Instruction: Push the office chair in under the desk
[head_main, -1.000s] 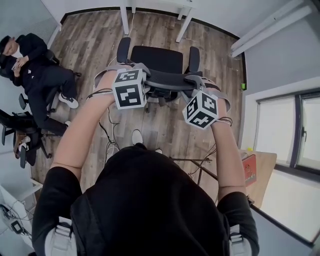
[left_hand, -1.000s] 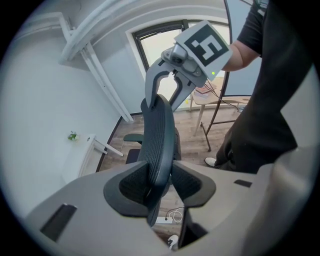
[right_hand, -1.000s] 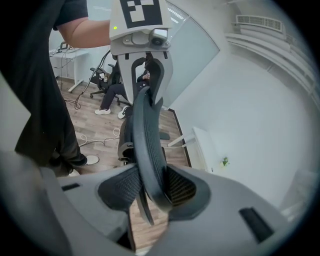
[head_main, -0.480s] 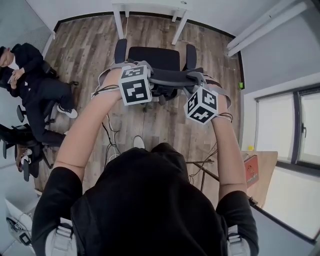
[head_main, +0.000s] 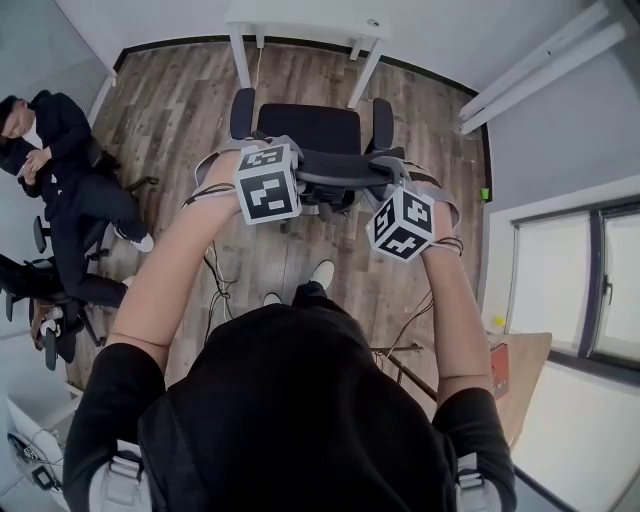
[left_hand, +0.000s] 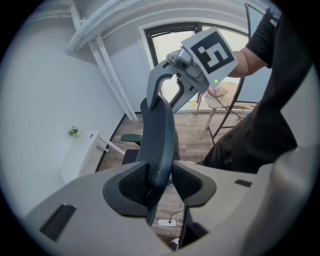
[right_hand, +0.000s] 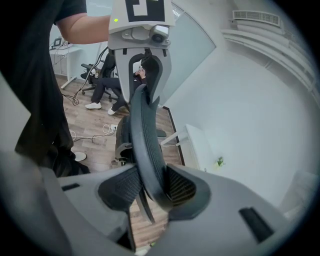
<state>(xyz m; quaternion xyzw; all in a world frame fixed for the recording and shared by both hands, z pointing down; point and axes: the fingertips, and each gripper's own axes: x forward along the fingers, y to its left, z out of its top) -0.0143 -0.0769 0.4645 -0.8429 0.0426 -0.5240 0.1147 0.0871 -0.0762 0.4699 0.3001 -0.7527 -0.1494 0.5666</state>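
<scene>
Rolled forward since a second ago, the black mesh-backed office chair (head_main: 310, 128) stands just short of the white desk (head_main: 300, 14). The left gripper (left_hand: 159, 182) and right gripper (right_hand: 150, 187) each clamp its backrest (left_hand: 157, 125).

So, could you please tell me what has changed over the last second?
The office chair has rolled forward toward the desk, which now shows more fully, and the person has stepped after it. The left gripper and right gripper stay shut on its backrest, with the jaws unchanged.

bright even daylight, sharp pics, fisheye warp w/ dark corners
</scene>
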